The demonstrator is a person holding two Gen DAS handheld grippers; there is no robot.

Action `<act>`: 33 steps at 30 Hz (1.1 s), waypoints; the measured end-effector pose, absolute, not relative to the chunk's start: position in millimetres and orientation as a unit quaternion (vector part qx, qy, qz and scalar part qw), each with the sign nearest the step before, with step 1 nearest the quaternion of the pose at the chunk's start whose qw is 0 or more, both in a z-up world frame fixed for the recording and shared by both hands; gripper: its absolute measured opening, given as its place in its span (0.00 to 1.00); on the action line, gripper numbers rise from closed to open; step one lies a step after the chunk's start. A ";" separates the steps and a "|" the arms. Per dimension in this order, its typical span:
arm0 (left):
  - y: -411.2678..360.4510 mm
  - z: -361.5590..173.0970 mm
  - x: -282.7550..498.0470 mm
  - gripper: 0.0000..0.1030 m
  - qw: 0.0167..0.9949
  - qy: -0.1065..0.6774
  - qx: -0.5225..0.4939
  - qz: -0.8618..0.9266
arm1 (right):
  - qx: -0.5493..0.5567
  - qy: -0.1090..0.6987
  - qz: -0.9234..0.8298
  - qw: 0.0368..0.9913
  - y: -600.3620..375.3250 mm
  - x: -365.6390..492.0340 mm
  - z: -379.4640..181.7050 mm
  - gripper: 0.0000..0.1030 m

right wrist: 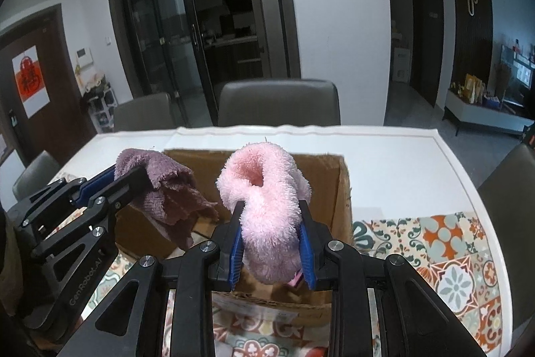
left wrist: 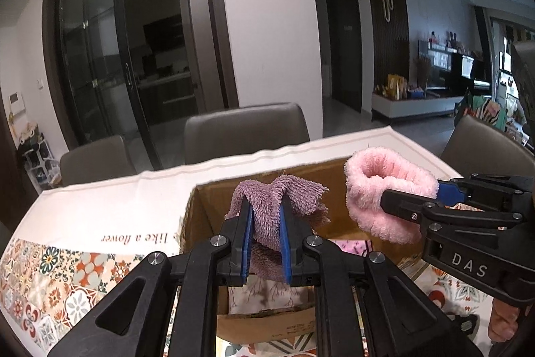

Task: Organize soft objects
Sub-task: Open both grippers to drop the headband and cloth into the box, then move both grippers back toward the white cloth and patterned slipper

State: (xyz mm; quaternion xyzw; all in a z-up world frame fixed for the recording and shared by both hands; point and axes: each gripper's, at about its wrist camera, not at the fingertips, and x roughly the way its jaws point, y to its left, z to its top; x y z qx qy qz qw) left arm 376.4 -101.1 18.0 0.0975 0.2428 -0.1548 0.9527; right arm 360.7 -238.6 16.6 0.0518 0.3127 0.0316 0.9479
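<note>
My left gripper [left wrist: 265, 216] is shut on a fluffy purple cloth [left wrist: 291, 196] and holds it above an open cardboard box [left wrist: 200, 213]. My right gripper [right wrist: 271, 216] is shut on a fluffy pink cloth [right wrist: 267, 189] and holds it over the same box [right wrist: 341, 189]. In the left wrist view the pink cloth [left wrist: 384, 186] and the right gripper [left wrist: 414, 193] come in from the right. In the right wrist view the purple cloth [right wrist: 167, 189] and the left gripper [right wrist: 123, 179] come in from the left. Patterned fabric [left wrist: 271, 293] lies inside the box.
The box stands on a table with a white and tile-patterned cloth [right wrist: 451, 243]. Grey chairs [right wrist: 277, 102] stand along the far edge, another chair [right wrist: 511, 179] at the right. Glass sliding doors are behind them.
</note>
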 end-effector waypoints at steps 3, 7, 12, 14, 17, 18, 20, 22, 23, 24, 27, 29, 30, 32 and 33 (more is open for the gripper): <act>-100.2 10.3 380.1 0.16 0.949 0.256 0.100 -0.153 | 0.052 0.325 0.033 0.944 -239.4 365.3 7.4 0.29; -102.6 6.8 383.3 0.37 0.946 0.267 0.100 -0.152 | 0.047 0.339 0.035 0.939 -239.8 370.2 -0.4 0.31; -100.3 10.9 378.0 0.52 0.951 0.257 0.103 -0.140 | 0.055 0.349 0.037 0.935 -242.9 373.3 -5.1 0.48; -95.9 12.6 374.8 0.54 0.952 0.253 0.103 -0.135 | 0.055 0.345 0.032 0.937 -243.9 372.3 -4.1 0.50; -90.8 16.4 367.8 0.55 0.954 0.250 0.100 -0.132 | 0.057 0.336 0.021 0.940 -246.9 366.0 -0.2 0.51; -89.8 17.5 364.7 0.55 0.955 0.248 0.099 -0.131 | 0.058 0.333 0.018 0.941 -247.4 363.1 1.5 0.52; -87.9 21.4 356.8 0.55 0.956 0.245 0.096 -0.131 | 0.060 0.327 0.012 0.943 -247.5 357.1 5.3 0.55; -85.8 25.2 347.3 0.55 0.957 0.240 0.093 -0.131 | 0.062 0.318 0.008 0.946 -246.9 348.8 9.6 0.57; -84.8 27.0 343.8 0.55 0.958 0.238 0.092 -0.131 | 0.061 0.316 0.008 0.947 -246.9 346.1 11.8 0.57; -83.4 28.7 339.9 0.55 0.959 0.236 0.090 -0.131 | 0.060 0.312 0.008 0.948 -247.0 342.0 13.9 0.57; -80.0 34.0 327.0 0.55 0.961 0.227 0.087 -0.133 | 0.059 0.304 0.009 0.951 -245.1 329.3 20.6 0.57; -78.1 39.3 318.4 0.55 0.963 0.219 0.086 -0.133 | 0.058 0.298 0.009 0.953 -243.8 320.5 25.8 0.57; -77.1 42.0 313.2 0.55 0.964 0.214 0.086 -0.133 | 0.057 0.294 0.009 0.954 -242.8 316.7 28.9 0.57; -76.1 46.3 302.3 0.56 0.966 0.204 0.087 -0.133 | 0.053 0.284 0.006 0.957 -240.8 306.4 34.7 0.60; -75.8 48.3 297.7 0.56 0.967 0.200 0.087 -0.134 | 0.052 0.280 0.004 0.958 -241.4 301.9 36.3 0.63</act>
